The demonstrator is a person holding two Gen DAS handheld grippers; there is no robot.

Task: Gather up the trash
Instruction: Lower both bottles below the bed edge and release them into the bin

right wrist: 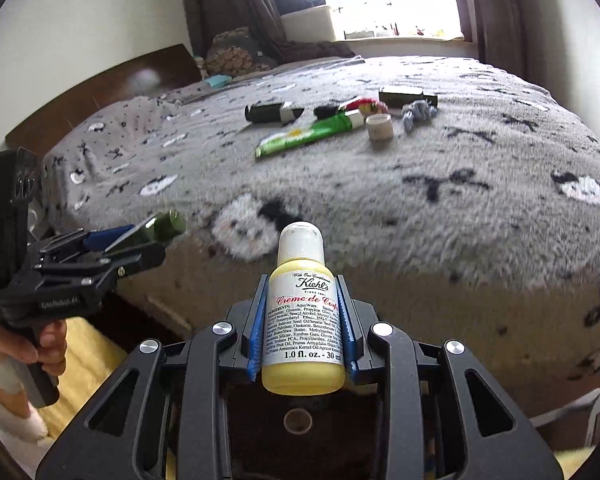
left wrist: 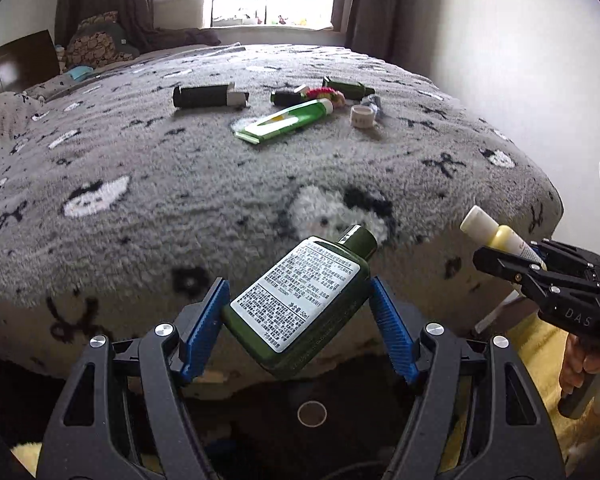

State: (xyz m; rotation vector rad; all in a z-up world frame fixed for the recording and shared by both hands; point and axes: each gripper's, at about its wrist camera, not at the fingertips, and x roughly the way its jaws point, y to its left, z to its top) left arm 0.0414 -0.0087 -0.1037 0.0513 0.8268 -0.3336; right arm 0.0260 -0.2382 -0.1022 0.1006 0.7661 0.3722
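My left gripper [left wrist: 296, 312] jaws are clamped on the green bottle [left wrist: 300, 300], held diagonally across its flat body, cap forward, so the pads bite the wide faces. My right gripper [right wrist: 302, 332] jaws are clamped on the yellow lotion bottle [right wrist: 303, 320], upright, gripped mid-label for balance. Both are carried off the edge of the bed [left wrist: 180, 200], probably en route to a bin I can't see. The green tube [left wrist: 288, 120], small jar [left wrist: 362, 116] and black bottle [left wrist: 208, 96] lie mid-bed, uncollected.

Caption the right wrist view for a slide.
Right hand-held gripper clamps a yellow lotion bottle before a bed strewn with trash.
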